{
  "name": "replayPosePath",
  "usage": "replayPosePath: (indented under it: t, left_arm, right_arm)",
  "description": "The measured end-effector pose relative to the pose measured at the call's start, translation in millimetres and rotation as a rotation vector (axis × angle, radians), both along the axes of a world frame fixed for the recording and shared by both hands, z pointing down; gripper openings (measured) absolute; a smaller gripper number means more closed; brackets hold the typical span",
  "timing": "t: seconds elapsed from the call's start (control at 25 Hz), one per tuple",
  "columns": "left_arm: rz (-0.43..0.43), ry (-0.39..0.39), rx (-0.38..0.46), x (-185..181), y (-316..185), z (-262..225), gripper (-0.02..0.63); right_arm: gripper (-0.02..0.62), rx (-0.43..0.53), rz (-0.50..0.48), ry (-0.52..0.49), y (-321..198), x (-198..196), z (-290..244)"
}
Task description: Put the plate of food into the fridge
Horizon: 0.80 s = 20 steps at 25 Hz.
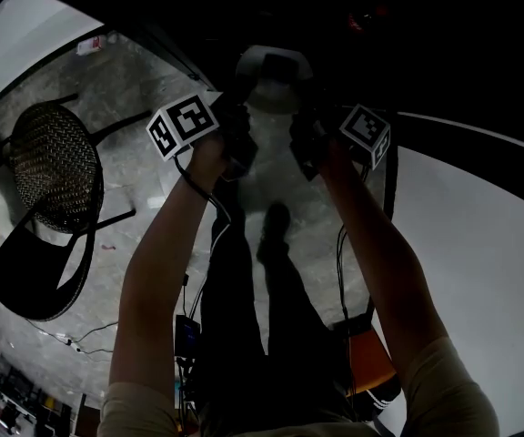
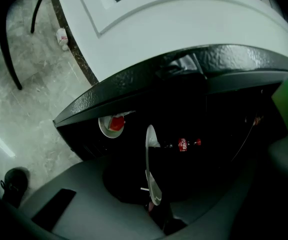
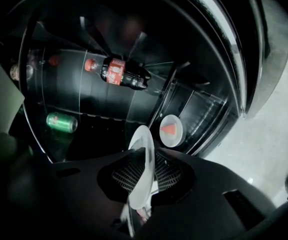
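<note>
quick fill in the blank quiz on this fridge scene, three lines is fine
1. The can lying inside is ____.
2. The cola bottle wears a ____ label.
3. The left gripper and right gripper each clamp the rim of the same white ____.

Missing words: green; red; plate

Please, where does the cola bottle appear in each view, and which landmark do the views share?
Head view: not in it.
Left gripper view: bottle right of centre, just right of the edge-on plate between the jaws.
Right gripper view: bottle at upper centre, above that plate.
Shared by both gripper views: the dish with a red slice, left of the bottle in one, lower right of it in the other.
</note>
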State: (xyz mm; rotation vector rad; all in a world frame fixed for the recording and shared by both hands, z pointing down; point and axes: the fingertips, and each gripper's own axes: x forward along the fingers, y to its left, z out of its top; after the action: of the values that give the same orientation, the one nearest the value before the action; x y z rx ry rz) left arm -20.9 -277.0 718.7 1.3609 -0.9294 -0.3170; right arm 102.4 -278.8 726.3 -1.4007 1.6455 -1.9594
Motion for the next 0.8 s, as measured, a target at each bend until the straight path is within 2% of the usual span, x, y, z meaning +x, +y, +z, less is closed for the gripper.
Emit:
replayPosePath:
  t: [0.4,0.68,0.8]
  left_arm:
    - [-0.129,0.041,0.005,-2,-9,1,0.018]
    - [-0.126,0.048,0.006,-3,-14,1,0.018]
    - [-0.1,0.045,-0.011,1,-15,4,0.018]
  right_arm:
    - [0.032,0.002,-0.042,-0.069,27,-4,-12]
    - [0.031,-0.013,-0.088,-0.089,23,-22,-9]
    - [0.031,-0.016,-0.054,-0.071,12,-19,-8]
